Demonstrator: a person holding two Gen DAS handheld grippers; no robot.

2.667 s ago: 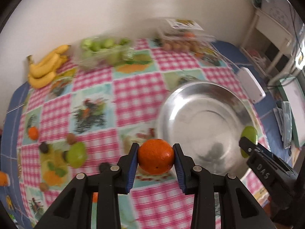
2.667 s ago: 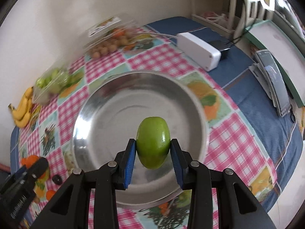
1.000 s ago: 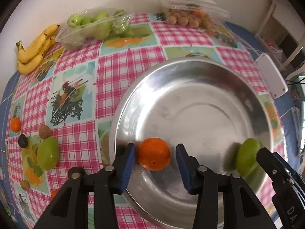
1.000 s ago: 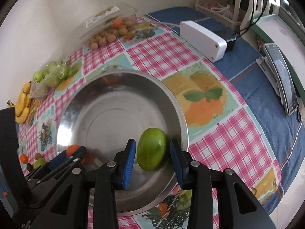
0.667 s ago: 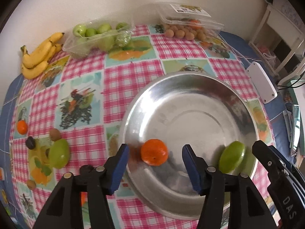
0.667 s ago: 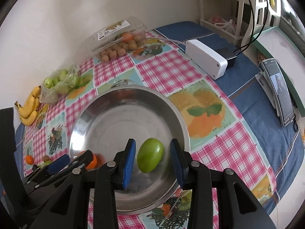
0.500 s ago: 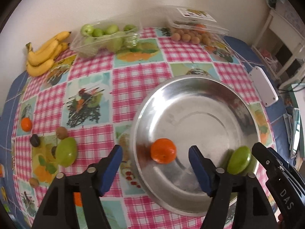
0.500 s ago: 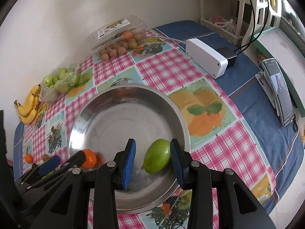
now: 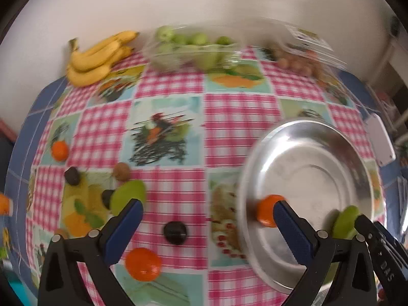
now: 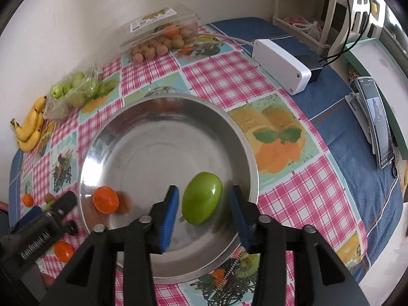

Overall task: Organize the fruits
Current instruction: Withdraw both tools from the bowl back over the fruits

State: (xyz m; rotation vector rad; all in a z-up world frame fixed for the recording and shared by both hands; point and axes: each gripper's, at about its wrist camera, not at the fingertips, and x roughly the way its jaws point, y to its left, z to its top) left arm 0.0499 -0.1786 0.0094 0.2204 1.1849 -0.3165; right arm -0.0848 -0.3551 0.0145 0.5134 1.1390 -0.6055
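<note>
An orange [image 10: 105, 203] and a green mango [image 10: 202, 198] are seen lying in the steel bowl [image 10: 244, 137], both let go. The right tongs [image 10: 204, 210], jaws just opened, are held spread around the mango without pinching it. The left tongs [image 9: 207, 218], just opened to full width, are empty above loose fruit: an orange on the worktop [image 9: 143, 264] and a dark fruit [image 9: 175, 232] between the jaws. The right tongs are best lifted straight up, so the mango is not nudged.
</note>
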